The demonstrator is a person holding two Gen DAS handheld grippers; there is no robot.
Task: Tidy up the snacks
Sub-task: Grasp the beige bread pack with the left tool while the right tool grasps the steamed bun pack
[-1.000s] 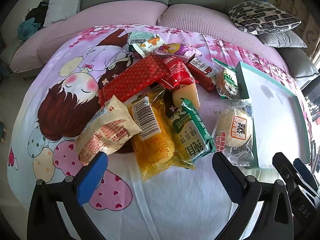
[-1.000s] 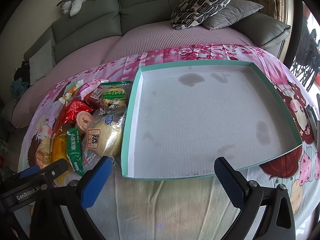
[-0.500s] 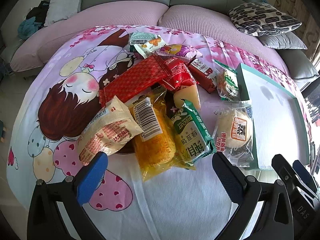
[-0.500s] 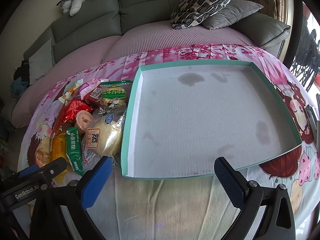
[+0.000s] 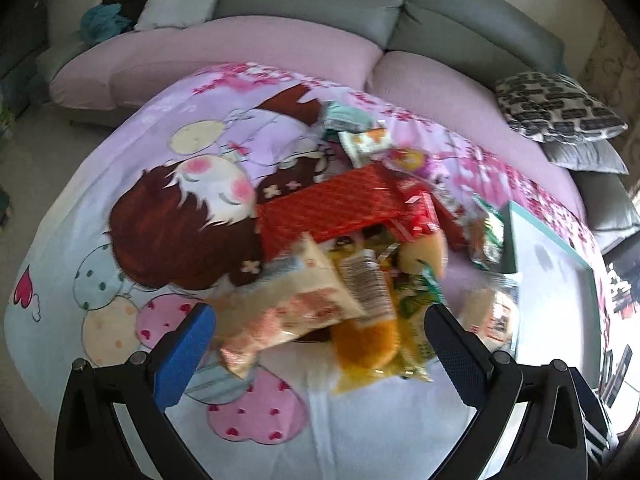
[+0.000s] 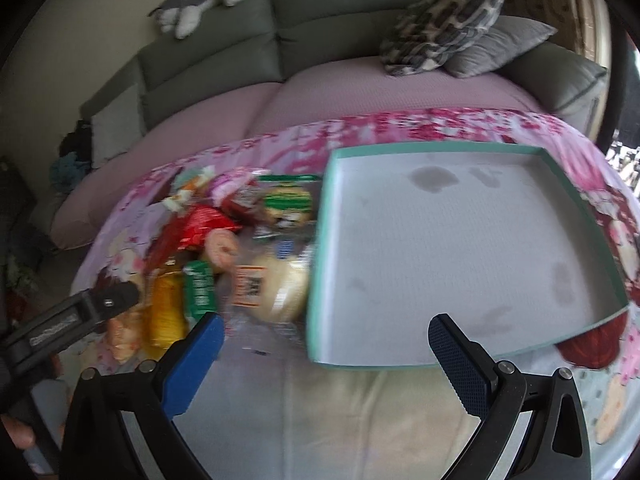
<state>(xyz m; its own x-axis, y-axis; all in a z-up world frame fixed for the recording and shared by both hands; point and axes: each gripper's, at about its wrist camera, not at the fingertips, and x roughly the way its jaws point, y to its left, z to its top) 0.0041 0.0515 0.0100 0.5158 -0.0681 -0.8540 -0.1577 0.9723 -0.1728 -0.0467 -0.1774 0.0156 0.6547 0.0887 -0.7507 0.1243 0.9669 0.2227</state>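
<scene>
A heap of wrapped snacks lies on a cartoon-print cloth: a cream packet (image 5: 296,300), a yellow packet (image 5: 364,340), a green biscuit pack (image 5: 420,304), a red packet (image 5: 332,208) and a round bun in clear wrap (image 6: 276,292). An empty teal-rimmed white box (image 6: 452,252) sits right of the heap. My left gripper (image 5: 316,356) is open just in front of the cream and yellow packets, holding nothing. My right gripper (image 6: 324,360) is open over the box's near left corner, with nothing between its fingers. The left gripper's body (image 6: 72,320) shows at the left of the right wrist view.
A grey sofa with pink seat covers (image 5: 248,44) curves behind the table. A patterned cushion (image 5: 556,104) and a grey one lie at the right. A plush toy (image 6: 200,0) rests on the sofa back. A dark phone-like object (image 5: 616,372) lies at the right table edge.
Both grippers have moved left and forward; both views are now blurred. The snack heap sits closer to my left gripper's fingers, and the box has shifted right in the right wrist view.
</scene>
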